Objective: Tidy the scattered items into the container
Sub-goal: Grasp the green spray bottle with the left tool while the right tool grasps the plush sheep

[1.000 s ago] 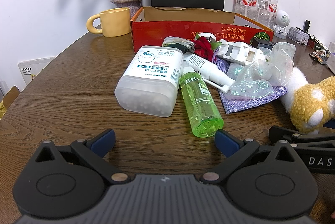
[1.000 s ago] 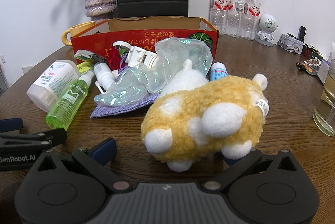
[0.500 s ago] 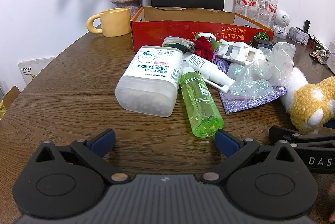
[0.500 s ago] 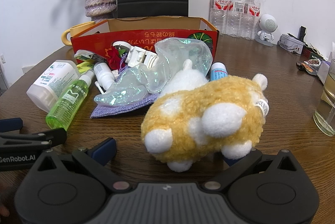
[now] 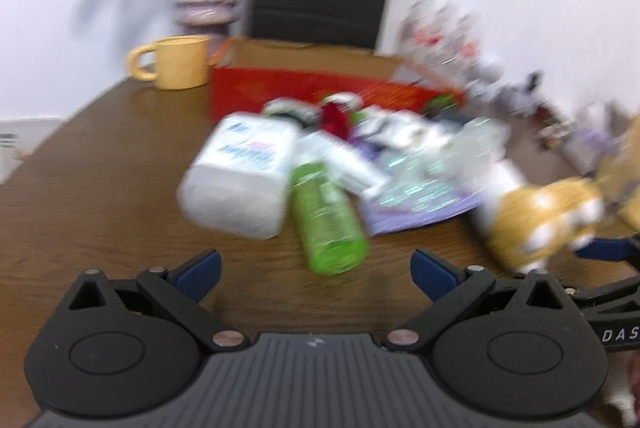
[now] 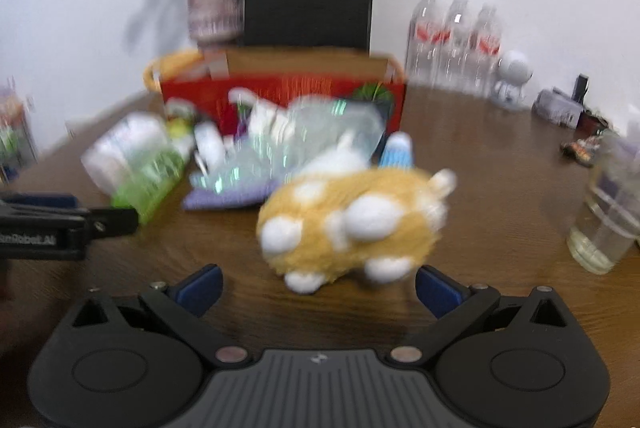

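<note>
The red box (image 5: 304,92) stands open at the back of the counter (image 5: 100,196), with the clutter heaped just before it: a white tub (image 5: 240,172), a green bottle (image 5: 326,224) beside it, and a plush toy (image 6: 348,224) nearer the right gripper (image 6: 318,286). Both pictures are blurred. The left gripper (image 5: 316,268) and the right both have fingers spread wide, holding nothing.

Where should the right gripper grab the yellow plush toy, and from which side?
Grip the plush toy across its round yellow body, coming from the near side with the open right gripper. It lies on the table with its white feet towards the camera, so the soft middle is probably the widest, easiest part to pinch.
</note>
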Demonstrator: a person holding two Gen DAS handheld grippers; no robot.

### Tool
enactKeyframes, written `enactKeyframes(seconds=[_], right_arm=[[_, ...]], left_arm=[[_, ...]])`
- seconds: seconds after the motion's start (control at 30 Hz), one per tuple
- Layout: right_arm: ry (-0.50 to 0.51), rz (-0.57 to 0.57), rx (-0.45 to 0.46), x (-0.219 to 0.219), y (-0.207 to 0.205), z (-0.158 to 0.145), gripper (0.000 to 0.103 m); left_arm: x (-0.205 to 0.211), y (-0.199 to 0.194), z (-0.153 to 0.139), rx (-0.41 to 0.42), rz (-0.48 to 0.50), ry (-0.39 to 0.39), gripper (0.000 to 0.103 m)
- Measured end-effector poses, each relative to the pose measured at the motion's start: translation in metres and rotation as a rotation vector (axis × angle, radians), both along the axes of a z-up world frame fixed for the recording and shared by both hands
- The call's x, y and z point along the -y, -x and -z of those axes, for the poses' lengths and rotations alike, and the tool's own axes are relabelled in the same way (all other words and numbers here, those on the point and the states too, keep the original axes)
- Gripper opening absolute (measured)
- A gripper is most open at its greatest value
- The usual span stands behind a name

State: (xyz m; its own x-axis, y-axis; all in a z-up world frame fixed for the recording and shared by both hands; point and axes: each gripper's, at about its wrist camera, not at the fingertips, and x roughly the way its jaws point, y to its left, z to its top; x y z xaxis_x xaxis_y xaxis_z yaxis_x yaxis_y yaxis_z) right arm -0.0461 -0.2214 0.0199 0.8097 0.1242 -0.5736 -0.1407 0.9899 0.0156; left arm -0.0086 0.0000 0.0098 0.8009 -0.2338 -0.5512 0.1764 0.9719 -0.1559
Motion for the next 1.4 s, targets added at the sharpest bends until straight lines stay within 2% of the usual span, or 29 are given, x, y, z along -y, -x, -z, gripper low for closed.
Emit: enactKeyframes(seconds=[0.03,0.1,0.13,0.2,0.27,0.3,0.33,0.4,0.47,0.57,0.63,0.7,0.77,0.8,0.87,1.0,1.07,1.1,1.13,1.17,1.3,1.4], right_arm=[[-0.015,0.0,0.03,0.004,0.001,-0.005,0.103],[-0.044,0.0,0.089,0.011,0.003,-0.014,0.103],[-0.056,0.002,0.117,0.015,0.003,-0.018,0.103],[-0.032,0.021,0.116,0.016,-0.011,-0.016,0.103],[-0.053,-0.012,0.084,0.017,-0.031,-0.006,0.1],[-0.08,-0.042,0.053,0.019,-0.041,0.0,0.095],[-0.127,-0.051,0.03,0.024,-0.046,0.004,0.085],[-0.234,-0.047,0.004,0.035,-0.049,0.007,0.078],[-0.255,-0.042,0.005,0.037,-0.038,0.005,0.075],[-0.252,-0.073,-0.04,0.03,0.001,0.002,0.076],[-0.268,-0.125,-0.072,0.028,0.025,0.001,0.084],[-0.269,-0.18,-0.075,0.029,0.045,-0.003,0.088],[-0.221,-0.222,-0.03,0.032,0.058,-0.009,0.091],[-0.187,-0.245,0.001,0.033,0.061,-0.013,0.091],[-0.16,-0.296,0.017,0.036,0.061,-0.016,0.097],[-0.155,-0.451,-0.071,0.032,0.053,-0.014,0.097],[-0.134,-0.438,-0.105,0.022,0.047,-0.013,0.094],[-0.119,-0.409,-0.112,0.016,0.045,-0.01,0.091],[-0.104,-0.38,-0.12,0.01,0.043,-0.007,0.081],[-0.089,-0.352,-0.128,0.004,0.041,-0.004,0.067],[-0.101,-0.278,-0.107,-0.009,0.042,-0.001,0.063],[-0.095,-0.249,-0.066,-0.012,0.038,-0.01,0.055]], left_arm=[[0.003,-0.003,-0.001,-0.01,0.014,0.005,0.103],[0.008,-0.011,-0.002,-0.028,0.039,0.009,0.094],[0.012,-0.014,-0.003,-0.029,0.04,0.0,0.086],[0.019,-0.02,-0.003,-0.034,0.034,-0.029,0.076],[0.023,-0.025,0.0,-0.051,0.022,-0.063,0.049],[0.025,-0.028,0.002,-0.06,0.014,-0.083,0.04],[0.026,-0.028,0.004,-0.066,0.01,-0.096,0.037],[0.022,-0.018,0.002,-0.064,0.017,-0.099,0.037],[0.017,-0.006,0.001,-0.063,0.028,-0.104,0.036],[0.014,0.027,-0.003,-0.048,0.073,-0.147,0.037],[0.01,0.049,-0.004,-0.056,0.111,-0.149,0.037],[0.003,0.065,-0.009,-0.045,0.13,-0.107,0.046],[-0.003,0.07,-0.015,-0.015,0.155,-0.08,0.07],[-0.005,0.071,-0.018,-0.004,0.164,-0.069,0.075],[-0.005,0.064,-0.018,-0.016,0.156,-0.067,0.076],[0.005,0.05,-0.005,-0.071,0.167,-0.07,0.07],[0.01,0.046,0.001,-0.092,0.16,-0.082,0.047],[0.012,0.047,0.003,-0.085,0.146,-0.101,0.041],[0.014,0.048,0.003,-0.072,0.143,-0.116,0.036],[0.014,0.048,0.003,-0.071,0.148,-0.116,0.033],[0.013,0.055,-0.004,-0.053,0.167,-0.095,0.032],[0.008,0.059,-0.014,-0.034,0.159,-0.058,0.032]])
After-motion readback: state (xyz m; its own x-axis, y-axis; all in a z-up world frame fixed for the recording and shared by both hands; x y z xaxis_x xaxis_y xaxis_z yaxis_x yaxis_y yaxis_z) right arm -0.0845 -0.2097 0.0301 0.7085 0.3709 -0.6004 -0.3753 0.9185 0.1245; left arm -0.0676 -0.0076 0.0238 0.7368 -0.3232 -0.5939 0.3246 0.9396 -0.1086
